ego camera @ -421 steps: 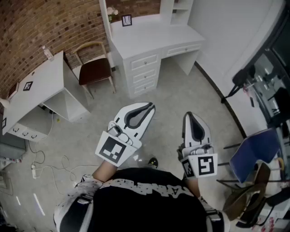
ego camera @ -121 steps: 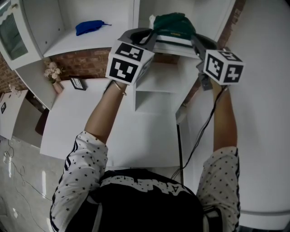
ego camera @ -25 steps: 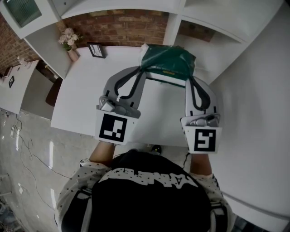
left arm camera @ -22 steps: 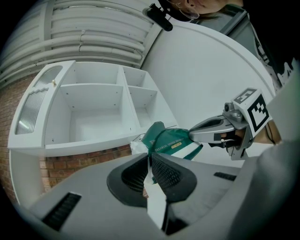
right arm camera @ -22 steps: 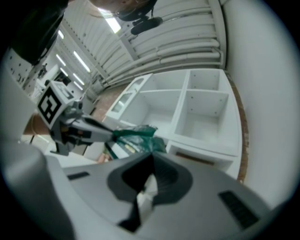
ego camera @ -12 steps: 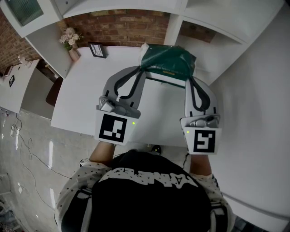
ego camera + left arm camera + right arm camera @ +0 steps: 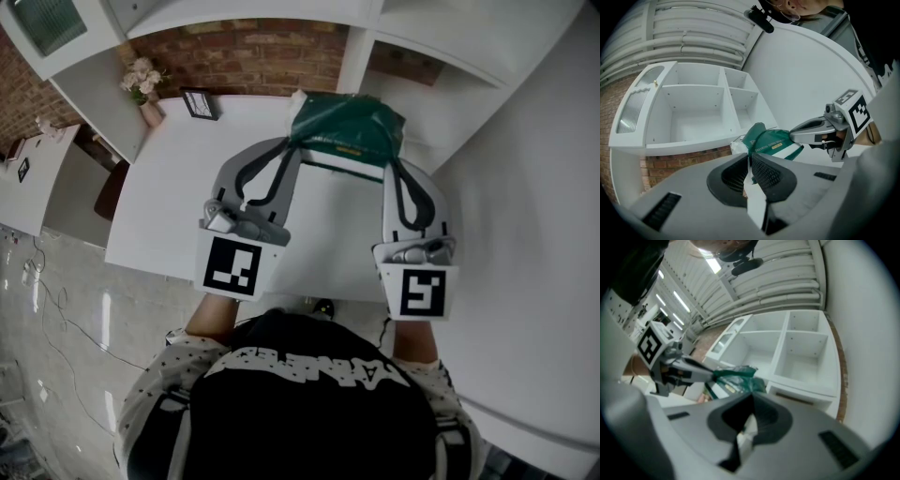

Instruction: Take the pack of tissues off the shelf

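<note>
A green and white pack of tissues hangs between my two grippers over the back of the white desk. My left gripper is shut on the pack's left end, with a flap of its wrapper pinched in the jaws. At the pack's right end my right gripper is shut on another bit of wrapper. The pack shows beyond the left jaws, and in the right gripper view the pack lies past the jaws. Whether it rests on the desk I cannot tell.
White shelf compartments stand above the desk against a brick wall. A vase of flowers and a small picture frame sit at the desk's back left. A white wall runs along the right. Cables lie on the floor.
Since about five seconds ago the pack has come down from the upper shelf to over the desk. Over the last second nothing has visibly moved.
</note>
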`<action>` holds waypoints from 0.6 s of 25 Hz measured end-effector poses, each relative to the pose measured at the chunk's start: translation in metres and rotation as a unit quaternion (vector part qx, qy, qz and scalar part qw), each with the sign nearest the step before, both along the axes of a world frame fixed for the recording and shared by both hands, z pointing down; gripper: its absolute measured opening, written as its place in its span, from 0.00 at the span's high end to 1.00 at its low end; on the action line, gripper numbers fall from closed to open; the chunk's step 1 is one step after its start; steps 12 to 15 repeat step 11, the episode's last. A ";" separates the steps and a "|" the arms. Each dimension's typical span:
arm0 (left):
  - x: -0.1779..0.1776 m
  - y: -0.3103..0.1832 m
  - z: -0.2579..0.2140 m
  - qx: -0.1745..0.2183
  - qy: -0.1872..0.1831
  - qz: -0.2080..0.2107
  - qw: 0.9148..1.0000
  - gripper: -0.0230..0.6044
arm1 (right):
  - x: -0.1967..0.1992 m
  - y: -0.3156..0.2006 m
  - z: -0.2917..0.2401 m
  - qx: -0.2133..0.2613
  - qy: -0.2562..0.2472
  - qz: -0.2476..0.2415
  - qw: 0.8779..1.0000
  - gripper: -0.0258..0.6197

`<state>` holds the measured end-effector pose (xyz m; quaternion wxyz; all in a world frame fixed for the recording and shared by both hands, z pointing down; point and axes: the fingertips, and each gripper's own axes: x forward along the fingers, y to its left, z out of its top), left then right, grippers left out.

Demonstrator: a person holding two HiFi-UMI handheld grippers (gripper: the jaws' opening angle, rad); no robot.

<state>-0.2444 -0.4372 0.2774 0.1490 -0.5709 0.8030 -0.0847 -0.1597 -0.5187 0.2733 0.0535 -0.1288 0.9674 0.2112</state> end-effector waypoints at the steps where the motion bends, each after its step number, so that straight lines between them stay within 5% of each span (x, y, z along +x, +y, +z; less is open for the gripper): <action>1: 0.000 0.000 0.000 0.000 0.000 0.000 1.000 0.88 | 0.000 0.000 0.000 -0.001 0.001 0.001 1.000 0.91; 15: 0.001 0.001 -0.001 0.001 -0.001 -0.001 1.000 0.88 | 0.001 0.000 0.001 -0.004 0.002 0.003 1.000 0.91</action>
